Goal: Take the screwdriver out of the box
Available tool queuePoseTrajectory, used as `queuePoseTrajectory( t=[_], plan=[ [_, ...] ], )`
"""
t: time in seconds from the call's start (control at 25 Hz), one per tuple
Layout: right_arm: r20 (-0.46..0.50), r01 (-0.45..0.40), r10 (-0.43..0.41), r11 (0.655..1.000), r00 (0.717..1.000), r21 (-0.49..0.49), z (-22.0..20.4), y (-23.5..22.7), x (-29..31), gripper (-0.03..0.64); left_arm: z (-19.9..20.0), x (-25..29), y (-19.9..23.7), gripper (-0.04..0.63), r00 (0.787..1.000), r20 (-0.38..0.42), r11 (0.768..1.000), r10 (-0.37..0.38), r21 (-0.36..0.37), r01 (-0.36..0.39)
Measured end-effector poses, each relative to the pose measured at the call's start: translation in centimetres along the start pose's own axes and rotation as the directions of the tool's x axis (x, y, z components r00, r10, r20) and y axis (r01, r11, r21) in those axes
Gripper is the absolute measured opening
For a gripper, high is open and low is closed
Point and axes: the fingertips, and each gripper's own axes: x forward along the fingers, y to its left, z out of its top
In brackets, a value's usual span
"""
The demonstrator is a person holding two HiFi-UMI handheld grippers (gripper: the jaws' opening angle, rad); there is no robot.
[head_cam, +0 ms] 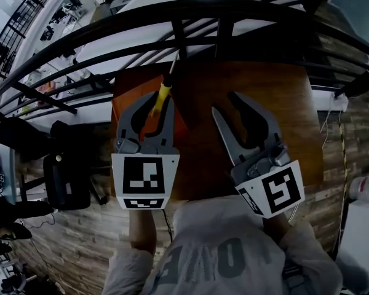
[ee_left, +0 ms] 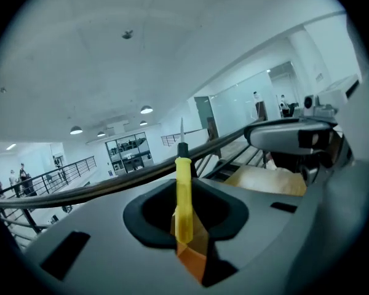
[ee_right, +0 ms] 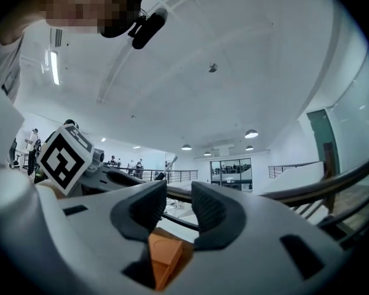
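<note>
Mezzanine setting: brown wooden table [head_cam: 264, 97] set against a black railing [head_cam: 234, 8], with a white hall and round ceiling lamps [ee_left: 146, 110] beyond. Orange box [head_cam: 128, 91] on the left part of the table.

Left gripper [head_cam: 155, 108] clamped on the yellow handle of the screwdriver [head_cam: 163, 91]. Jaws nearly together, pressing the handle from both sides. Shaft and tip directed away from the person, toward the railing. In the head view, handle positioned over the right part of the box; contact with the box not determinable. In the left gripper view, orange surface visible below the handle.

Right gripper [ee_right: 179, 209] just beside the left one, seen against bare wood in the head view. Jaws spread, nothing between the ribbed pads [ee_right: 210, 209]. Orange box visible below the gap. Grey sweatshirt [head_cam: 221, 257] of the person at the bottom edge of the head view.
</note>
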Motion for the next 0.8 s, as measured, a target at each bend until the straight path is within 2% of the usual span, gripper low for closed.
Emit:
queuePoseTrajectory(
  t=[0.12,0.28,0.48,0.68,0.72,0.8],
  plan=[
    [0.028,0.022,-0.022,1.000,0.999,0.005,0.6,-0.4,-0.5,0.121,1.6,-0.6,0.1,0.083,0.995,0.094,0.998,0.033,-0.057,-0.028],
    [0.046,0.046,-0.046,0.999,0.998,-0.001,1.2,-0.5,-1.3,0.121,3.1,-2.2,0.6,0.083,0.972,0.189,0.982,0.138,-0.157,-0.109],
    [0.077,0.068,-0.067,0.998,0.995,-0.008,1.9,0.0,-1.5,0.121,3.9,-4.9,1.6,0.083,0.920,0.296,0.951,0.258,-0.243,-0.188],
    [0.085,0.082,-0.081,0.997,0.993,-0.013,2.0,-0.2,-1.9,0.123,3.9,-7.4,1.9,0.083,0.845,0.375,0.915,0.381,-0.287,-0.285],
    [0.085,0.084,-0.083,0.996,0.993,-0.015,1.9,-0.2,-1.8,0.124,3.7,-7.5,1.9,0.083,0.839,0.377,0.909,0.393,-0.295,-0.293],
    [0.080,0.087,-0.085,0.996,0.993,-0.021,1.8,-0.2,-1.8,0.124,3.2,-7.4,1.7,0.083,0.842,0.366,0.905,0.397,-0.307,-0.293]
  ],
)
